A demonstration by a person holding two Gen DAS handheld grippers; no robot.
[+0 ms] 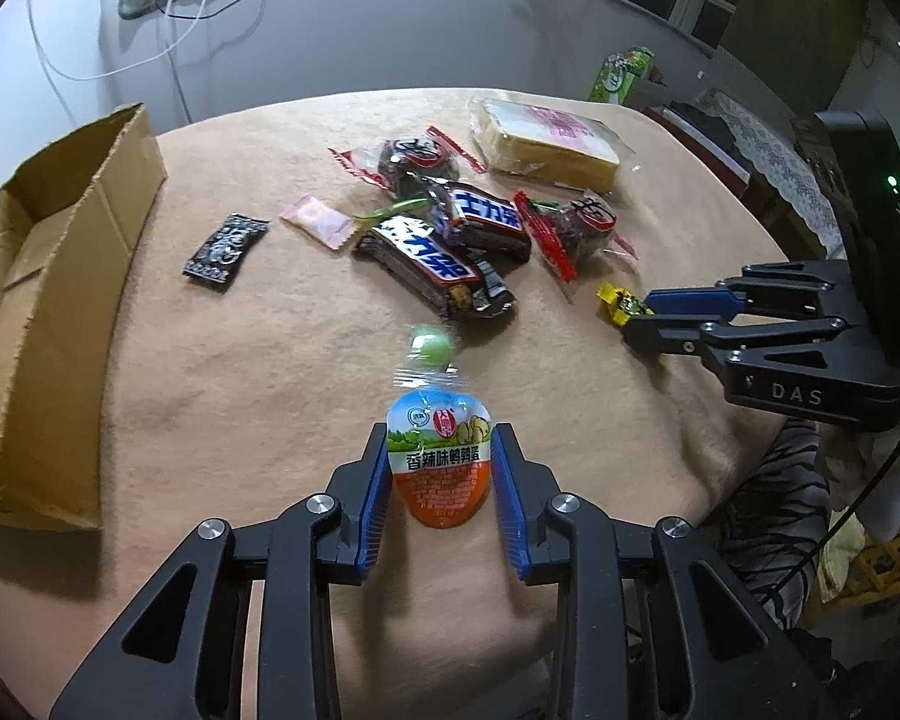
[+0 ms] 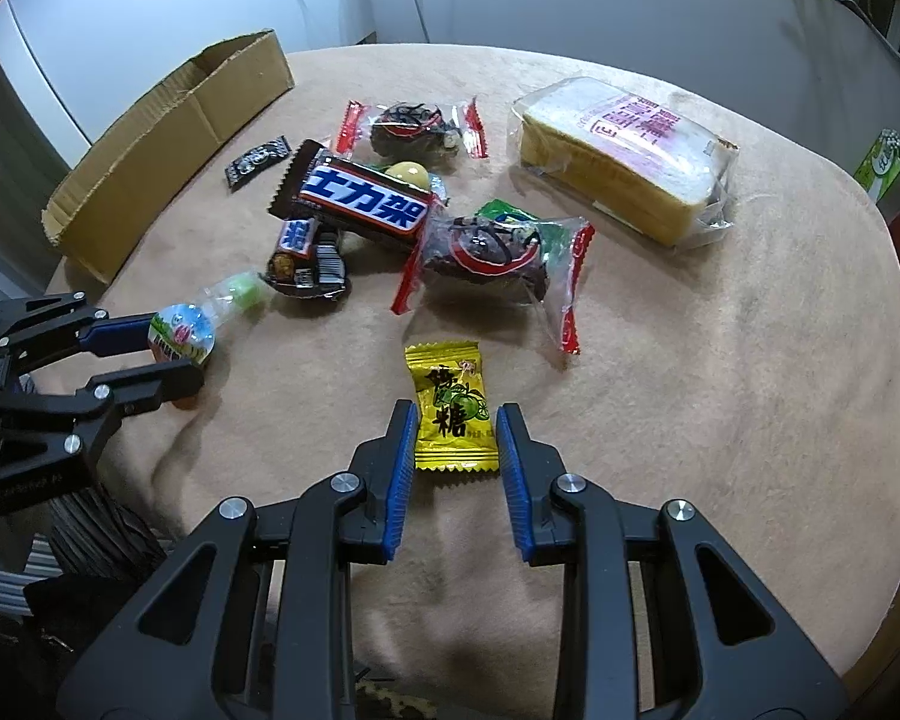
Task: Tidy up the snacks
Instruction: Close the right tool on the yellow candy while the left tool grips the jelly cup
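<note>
My left gripper (image 1: pixel 439 456) is open around an orange and green quail-egg packet (image 1: pixel 439 456) lying on the tan cloth; the pads stand on each side of it, just apart. It also shows in the right wrist view (image 2: pixel 181 333). My right gripper (image 2: pixel 457 429) is open around a yellow candy (image 2: pixel 450 405), with small gaps on both sides. The candy also shows in the left wrist view (image 1: pixel 621 303). An open cardboard box (image 1: pixel 54 276) lies at the left. Two Snickers bars (image 1: pixel 432 264) sit in the middle pile.
Around the pile lie two red-ended dark snack packs (image 2: pixel 492 252), a bagged bread loaf (image 2: pixel 624 150), a black sachet (image 1: pixel 225 246), a pink candy (image 1: pixel 318 219) and a green wrapped ball (image 1: pixel 429 345). A green carton (image 1: pixel 621 75) stands beyond the table's far edge.
</note>
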